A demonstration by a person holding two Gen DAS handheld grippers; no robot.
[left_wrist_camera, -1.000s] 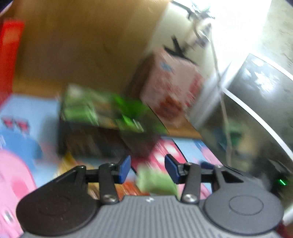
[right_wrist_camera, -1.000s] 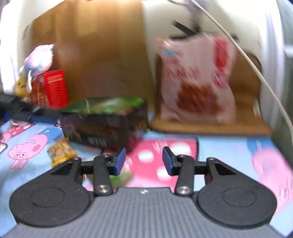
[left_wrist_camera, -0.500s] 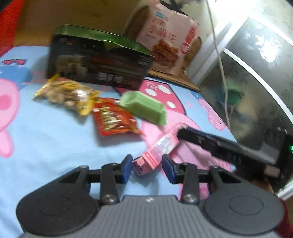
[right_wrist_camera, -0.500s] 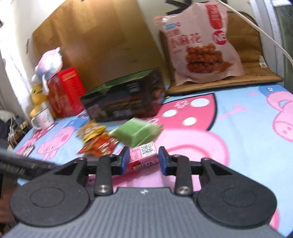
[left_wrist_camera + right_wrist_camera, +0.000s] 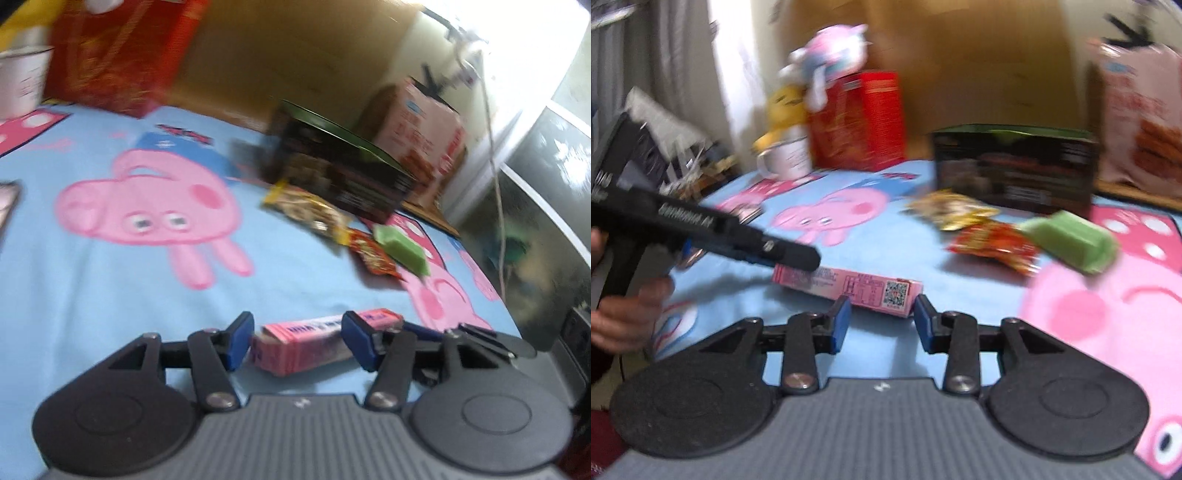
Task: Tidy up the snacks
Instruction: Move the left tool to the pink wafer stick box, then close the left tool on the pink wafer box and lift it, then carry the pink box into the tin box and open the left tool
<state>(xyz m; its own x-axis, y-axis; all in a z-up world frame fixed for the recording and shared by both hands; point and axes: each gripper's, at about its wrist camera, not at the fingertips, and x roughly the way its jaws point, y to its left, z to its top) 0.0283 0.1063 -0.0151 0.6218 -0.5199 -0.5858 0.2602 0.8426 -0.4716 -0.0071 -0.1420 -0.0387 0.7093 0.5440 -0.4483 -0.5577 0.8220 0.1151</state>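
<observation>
Since half a second ago, both tools have swung left and closed in on the pink box (image 5: 325, 339), which lies flat on the cartoon-pig cloth (image 5: 110, 295) near its front edge. Seen from the left wrist, the left tool (image 5: 297, 341) has one end of the box between its spread fingers, released and not yet pressing. Seen from the right wrist, the right tool (image 5: 882, 325) hovers just short of the other end of the pink box (image 5: 846, 282), fingers also apart, gripping nothing.

Judging by its look, the box is light, stiff cardboard, long and narrow; it should take a firm pinch across its narrow width near the middle, though a hard squeeze could dent it.

Farther back lie a red packet (image 5: 993, 245), a green block (image 5: 1071, 240) and a yellow packet (image 5: 951, 212), close together in front of a black box (image 5: 1015, 168).

Only the right wrist view shows the person's left hand (image 5: 624, 310) on its handle, plus a white mug (image 5: 786, 160) and a red carton (image 5: 860, 122) toward the far left corner. Only the left wrist view shows the window side at the right edge.
</observation>
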